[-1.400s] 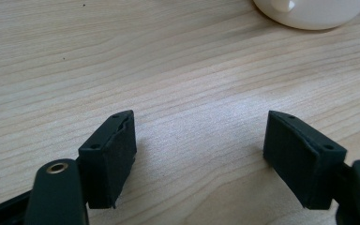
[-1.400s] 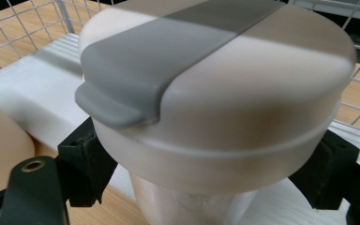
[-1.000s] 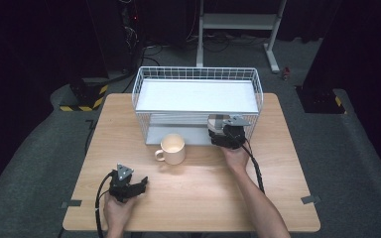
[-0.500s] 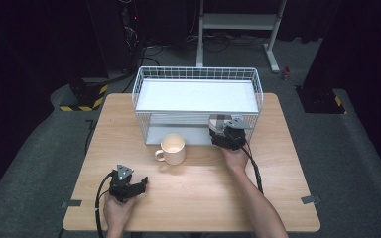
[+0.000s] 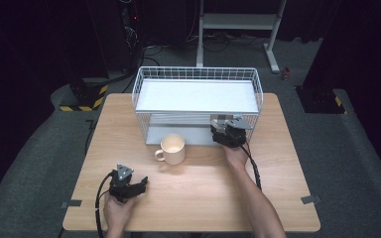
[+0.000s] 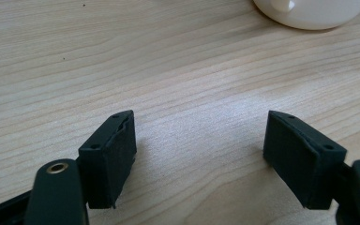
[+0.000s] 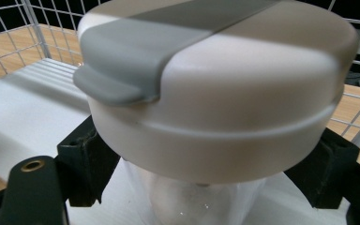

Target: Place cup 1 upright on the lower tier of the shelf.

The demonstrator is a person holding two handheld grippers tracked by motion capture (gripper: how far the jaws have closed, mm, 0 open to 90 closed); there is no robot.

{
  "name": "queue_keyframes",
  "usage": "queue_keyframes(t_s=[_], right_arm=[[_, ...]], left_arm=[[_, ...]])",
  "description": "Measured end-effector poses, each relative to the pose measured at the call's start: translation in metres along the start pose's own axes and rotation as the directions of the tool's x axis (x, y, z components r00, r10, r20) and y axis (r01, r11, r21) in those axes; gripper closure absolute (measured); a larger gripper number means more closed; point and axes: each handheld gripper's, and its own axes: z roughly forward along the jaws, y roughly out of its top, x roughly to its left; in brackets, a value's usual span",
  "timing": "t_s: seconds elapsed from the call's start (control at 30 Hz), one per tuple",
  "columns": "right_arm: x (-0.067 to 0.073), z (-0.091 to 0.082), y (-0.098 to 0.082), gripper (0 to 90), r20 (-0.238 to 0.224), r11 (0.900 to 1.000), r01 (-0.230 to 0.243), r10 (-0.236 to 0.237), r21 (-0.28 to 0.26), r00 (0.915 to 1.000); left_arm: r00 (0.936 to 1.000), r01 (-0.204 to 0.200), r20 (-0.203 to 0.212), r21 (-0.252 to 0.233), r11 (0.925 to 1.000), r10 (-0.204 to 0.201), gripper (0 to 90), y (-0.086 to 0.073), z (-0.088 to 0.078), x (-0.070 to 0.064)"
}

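- The left gripper (image 5: 138, 187), a black two-jaw tool with a grey three-cornered plate on top, rests on the pale wooden table (image 5: 193, 198) near its front left edge, held from behind by the person's left hand (image 5: 118, 210). In the left gripper view its jaws stand wide apart with only bare wood grain between them; it holds nothing. Against the earlier high views it sits in the same spot, at the same angle.
- The cream ceramic mug (image 5: 171, 149) stands upright on the table just in front of the rack, handle turned toward the left, well apart from the left gripper; its base (image 6: 311, 11) peeks in at the top of the left gripper view. It has not shifted from the earlier frames.
- The white wire-mesh rack (image 5: 197, 74) with a flat white shelf stands at the back of the table (same place as before).
- The right gripper (image 5: 223, 133) reaches into the open lower level of the rack at its front right corner, the right hand (image 5: 235, 156) behind it. It has hardly moved since a second ago.
- In the right gripper view its jaws are about half closed on a clear container with a white round lid and a grey tab (image 7: 215, 89); the pads (image 7: 86, 164) press on it just under the lid from both sides. The container stands upright over the rack's white lower shelf (image 7: 23, 101); whether its base touches the shelf cannot be told.
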Motion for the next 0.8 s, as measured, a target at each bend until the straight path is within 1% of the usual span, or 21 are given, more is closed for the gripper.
queue_keyframes(t_s=[0.03, 0.13, 0.17, 0.2, 0.23, 0.27, 0.33, 0.4, 0.47, 0.57, 0.63, 0.67, 0.7, 0.73, 0.77, 0.8], right_arm=[[-0.0011, 0.0010, 0.0001, 18.6, 0.000, 1.000, 0.008, -0.008, -0.006, 1.0000], [-0.0018, 0.0028, 0.0004, 18.6, 0.007, 1.000, -0.001, 0.001, -0.005, 1.0000], [-0.0019, 0.0040, 0.0026, 18.6, 0.006, 1.000, -0.005, 0.005, 0.010, 1.0000], [-0.0027, 0.0053, 0.0044, 18.6, 0.007, 1.000, 0.005, -0.006, 0.016, 1.0000], [-0.0028, 0.0064, 0.0069, 18.6, 0.008, 0.999, -0.002, 0.001, 0.034, 1.0000], [-0.0040, 0.0076, 0.0074, 18.6, 0.008, 1.000, 0.007, -0.007, 0.029, 0.9999], [-0.0038, 0.0082, 0.0063, 18.5, 0.004, 1.000, -0.010, 0.010, 0.028, 0.9999], [-0.0047, 0.0084, 0.0063, 18.4, 0.007, 1.000, -0.008, 0.008, 0.027, 0.9999], [-0.0055, 0.0083, 0.0067, 18.4, -0.001, 1.000, 0.003, -0.003, 0.029, 1.0000], [-0.0057, 0.0079, 0.0068, 18.3, -0.004, 0.999, -0.009, 0.009, 0.035, 1.0000], [-0.0054, 0.0077, 0.0074, 18.0, -0.001, 0.999, 0.010, -0.010, 0.042, 0.9999], [-0.0055, 0.0073, 0.0073, 13.4, 0.006, 0.999, 0.009, -0.009, 0.052, 0.9999], [-0.0055, 0.0073, 0.0073, 13.4, 0.006, 0.999, 0.009, -0.009, 0.052, 0.9999], [-0.0064, 0.0075, 0.0068, 11.7, 0.008, 0.998, -0.001, 0.000, 0.059, 1.0000], [-0.0100, 0.0068, 0.0057, 9.0, -0.002, 0.997, -0.028, 0.028, 0.071, 0.9996], [-0.0100, 0.0068, 0.0057, 9.0, -0.002, 0.997, -0.028, 0.028, 0.071, 0.9996]], left_arm=[[1.0000, 0.000, 0.000, 0.000, 1.0000, 0.000, 26.1, 0.0000, 0.0000, 0.0000], [1.0000, -0.001, 0.000, 0.001, 1.0000, 0.001, 26.1, 0.0000, -0.0001, 0.0000], [1.0000, 0.000, 0.000, 0.000, 1.0000, 0.000, 26.2, 0.0000, 0.0000, 0.0000], [1.0000, 0.001, 0.000, -0.001, 1.0000, -0.001, 26.1, -0.0001, 0.0001, -0.0001], [1.0000, 0.002, -0.001, -0.002, 1.0000, -0.002, 26.1, 0.0000, 0.0001, -0.0002], [1.0000, 0.002, 0.000, -0.002, 1.0000, -0.002, 26.1, 0.0000, 0.0001, -0.0001], [1.0000, 0.002, 0.000, -0.002, 1.0000, -0.002, 26.2, 0.0000, 0.0001, -0.0002], [1.0000, 0.002, 0.000, -0.002, 1.0000, -0.002, 26.1, 0.0000, 0.0001, -0.0001], [1.0000, 0.002, 0.000, -0.002, 1.0000, -0.002, 26.1, 0.0000, 0.0001, -0.0002], [1.0000, 0.003, -0.001, -0.003, 1.0000, -0.003, 26.1, -0.0001, 0.0002, -0.0002], [1.0000, 0.002, 0.000, -0.002, 1.0000, -0.002, 26.1, 0.0000, 0.0001, -0.0002], [1.0000, 0.002, 0.000, -0.002, 1.0000, -0.002, 26.1, 0.0000, 0.0001, -0.0002], [1.0000, 0.002, 0.000, -0.002, 1.0000, -0.002, 26.1, -0.0001, 0.0001, -0.0002], [1.0000, 0.002, 0.000, -0.002, 1.0000, -0.002, 26.1, -0.0001, 0.0001, -0.0002], [1.0000, 0.002, 0.000, -0.002, 1.0000, -0.002, 26.1, -0.0001, 0.0001, -0.0002], [1.0000, 0.002, 0.000, -0.002, 1.0000, -0.002, 26.2, -0.0001, 0.0001, -0.0002]])
